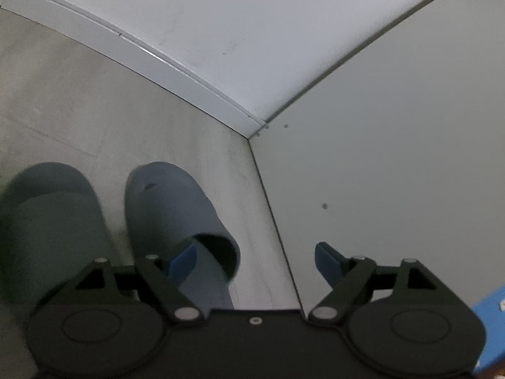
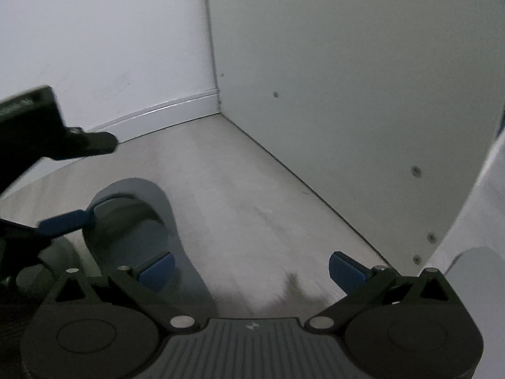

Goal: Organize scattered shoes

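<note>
**Both jaws open, two slippers on the floor by the wall corner**

Left wrist view: two slippers side by side on the pale floor (image 1: 176,132), toes toward the baseboard (image 1: 176,72). Blue-grey slipper (image 1: 170,208) sits at 10 o'clock from the left gripper (image 1: 255,259); its heel opening is right at the left blue pad (image 1: 181,260), but contact can't be confirmed. Darker grey-green slipper (image 1: 53,221) is just beside it at 9 o'clock, a narrow strip of floor between them. This view alone shows the pair together, plus a blue object (image 1: 492,325) at the 4 o'clock edge, too cropped to identify.

Right wrist view: only the blue-grey slipper (image 2: 139,227) is clear, at 10 o'clock from the right gripper (image 2: 252,271). The left gripper (image 2: 63,221) comes in from 9 o'clock, one blue fingertip at the slipper's strap; its black body blocks whatever lies further left. A dark rounded shape under it can't be identified.

Jaws:
- Left: wide open, not clamped on anything. Right pad hangs in front of the side panel (image 1: 394,158).
- Right: wide open, holding nothing. Left pad overlaps the slipper's heel in view; touching or not is unclear.

Surroundings: white wall (image 2: 104,47) at 12, grey side panel (image 2: 347,79) with small screw holes at 2 to 3 o'clock, close on the right side of both grippers. Blurry pale-grey patch on the floor between the right jaws, unclear.
</note>
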Tool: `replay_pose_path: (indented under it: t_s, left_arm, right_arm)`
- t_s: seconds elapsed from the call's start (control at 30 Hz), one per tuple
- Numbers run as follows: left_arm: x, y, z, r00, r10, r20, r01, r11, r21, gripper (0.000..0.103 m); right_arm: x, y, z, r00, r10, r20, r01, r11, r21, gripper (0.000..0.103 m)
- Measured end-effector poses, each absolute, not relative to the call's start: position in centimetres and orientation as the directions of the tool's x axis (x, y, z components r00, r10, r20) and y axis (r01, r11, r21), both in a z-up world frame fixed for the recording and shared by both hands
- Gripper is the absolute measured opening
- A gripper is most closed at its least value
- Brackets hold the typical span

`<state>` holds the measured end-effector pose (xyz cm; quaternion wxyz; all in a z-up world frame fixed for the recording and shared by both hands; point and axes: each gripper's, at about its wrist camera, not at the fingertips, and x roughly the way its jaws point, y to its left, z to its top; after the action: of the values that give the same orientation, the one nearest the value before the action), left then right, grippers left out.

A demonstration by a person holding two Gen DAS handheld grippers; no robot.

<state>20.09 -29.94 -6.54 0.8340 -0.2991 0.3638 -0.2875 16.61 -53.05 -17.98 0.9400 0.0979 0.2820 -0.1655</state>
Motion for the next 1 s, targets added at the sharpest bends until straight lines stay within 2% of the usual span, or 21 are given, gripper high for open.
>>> replay_pose_path:
  t_s: [0.1,0.23,0.3,0.33,0.37,0.4,0.47,0.57,0.63,0.77,0.87,1.0]
  left_arm:
    - [16.9,-24.9,-2.7,0.588,-0.685,-0.43,0.35,0.695,-0.628,0.083]
    - [10.5,-16.2,3.4,0.697,-0.587,-0.413,0.407,0.797,-0.446,0.083]
    - [7.5,-11.9,5.4,0.775,-0.507,-0.376,0.381,0.851,-0.361,0.089]
    - [5.4,-9.3,6.6,0.83,-0.446,-0.335,0.346,0.883,-0.318,0.096]
    - [3.4,-6.8,7.7,0.879,-0.386,-0.279,0.307,0.907,-0.287,0.098]
    - [1.9,-5.0,8.7,0.909,-0.345,-0.234,0.279,0.92,-0.274,0.098]
    - [-0.7,-1.7,10.7,0.945,-0.282,-0.163,0.232,0.934,-0.271,0.101]
    - [-3.2,0.8,13.1,0.958,-0.264,-0.114,0.22,0.928,-0.301,0.102]
    - [-4.2,1.3,14.3,0.962,-0.253,-0.106,0.216,0.936,-0.28,0.102]
    - [-4.0,-0.2,15.6,0.954,-0.268,-0.134,0.237,0.949,-0.21,0.102]
    - [-4.2,-1.1,16.2,0.947,-0.282,-0.154,0.247,0.946,-0.209,0.102]
    - [-5.4,-1.2,16.8,0.93,-0.334,-0.154,0.294,0.926,-0.235,0.102]
  right_arm:
    - [16.9,-52.4,-17.7,0.798,-0.252,-0.547,0.346,0.935,0.074,0.103]
    - [16.0,-52.2,-16.6,0.861,-0.246,-0.446,0.344,0.927,0.152,0.103]
    - [13.9,-52.2,-15.1,0.89,-0.296,-0.347,0.406,0.861,0.307,0.103]
    - [12.9,-52.3,-14.3,0.897,-0.325,-0.299,0.426,0.819,0.384,0.103]
    - [11.5,-52.1,-13.3,0.901,-0.344,-0.264,0.431,0.768,0.473,0.103]
    - [10.5,-51.9,-12.8,0.91,-0.339,-0.24,0.415,0.74,0.53,0.103]
    - [6.1,-50.1,-10.9,0.954,-0.271,-0.129,0.282,0.664,0.692,0.103]
    - [2.3,-45.8,-8.3,0.973,-0.217,-0.084,0.219,0.729,0.649,0.103]
    - [1.0,-43.0,-6.6,0.982,-0.17,-0.086,0.189,0.815,0.548,0.103]
    - [-1.0,-38.2,-2.3,0.978,-0.15,-0.146,0.189,0.929,0.316,0.103]
    - [-1.0,-35.7,1.0,0.97,-0.165,-0.181,0.2,0.96,0.195,0.103]
    - [1.5,-34.4,4.4,0.959,-0.114,-0.258,0.162,0.971,0.173,0.103]
